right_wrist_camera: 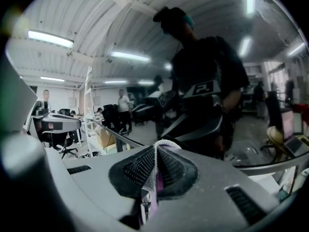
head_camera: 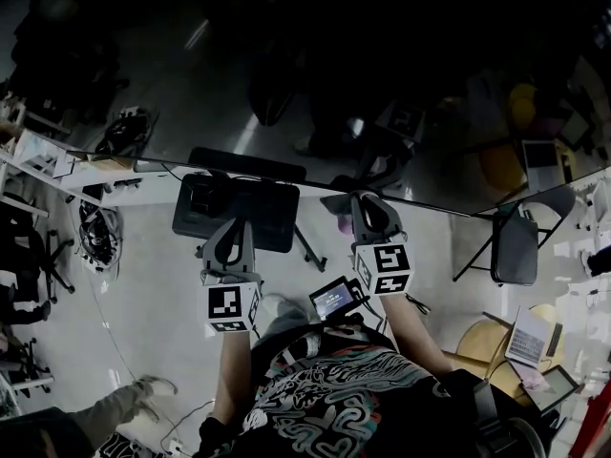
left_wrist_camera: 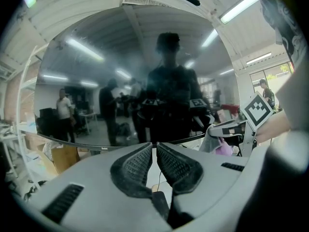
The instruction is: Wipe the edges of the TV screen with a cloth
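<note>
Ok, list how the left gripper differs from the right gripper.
The right gripper is shut on a cloth; the left gripper is shut on nothing. The right gripper reaches the lower edge of the TV screen; the left gripper sits short of it. Both point at the screen.

TV screen (head_camera: 315, 65) ahead, left gripper (head_camera: 232, 229) and right gripper (head_camera: 370, 208) side by side just below its lower edge, cloth (right_wrist_camera: 153, 175) between right gripper's jaws, folding chair (head_camera: 516, 246) further right.

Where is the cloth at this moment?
In the right gripper view, the cloth is pinched in the jaws of the right gripper, close to the lower edge of the TV screen.
</note>
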